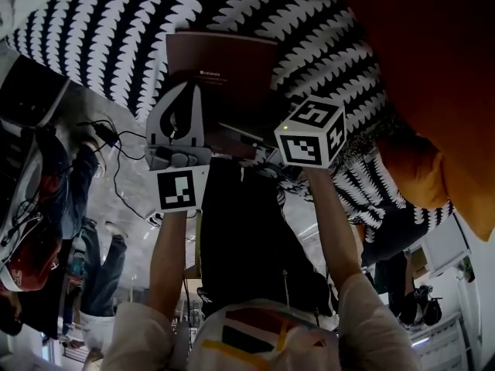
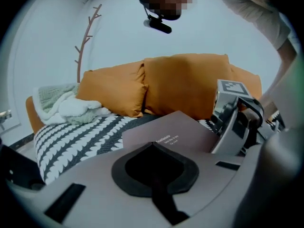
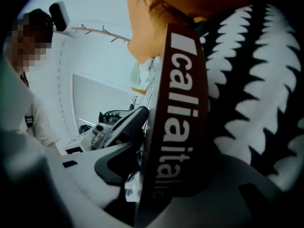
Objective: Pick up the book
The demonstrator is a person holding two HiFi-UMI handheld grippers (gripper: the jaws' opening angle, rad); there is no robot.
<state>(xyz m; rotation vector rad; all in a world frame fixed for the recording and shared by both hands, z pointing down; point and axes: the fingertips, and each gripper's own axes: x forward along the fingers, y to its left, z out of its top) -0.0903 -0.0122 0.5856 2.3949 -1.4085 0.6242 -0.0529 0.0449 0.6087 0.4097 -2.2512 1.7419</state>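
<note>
The right gripper pinches the book by its spine to lift it, while the left gripper, jaws together, seemingly steadies the cover.

Background logged: a white wall with a bare branch-shaped rack stood behind a sofa carrying orange cushions, a black-and-white patterned cover and a pale bundled blanket at one end, under even light.

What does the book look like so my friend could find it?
Look for the sofa with orange cushions and a black-and-white patterned blanket. Against that blanket is the book: the only flat, plain brown thing, with small white writing.
</note>
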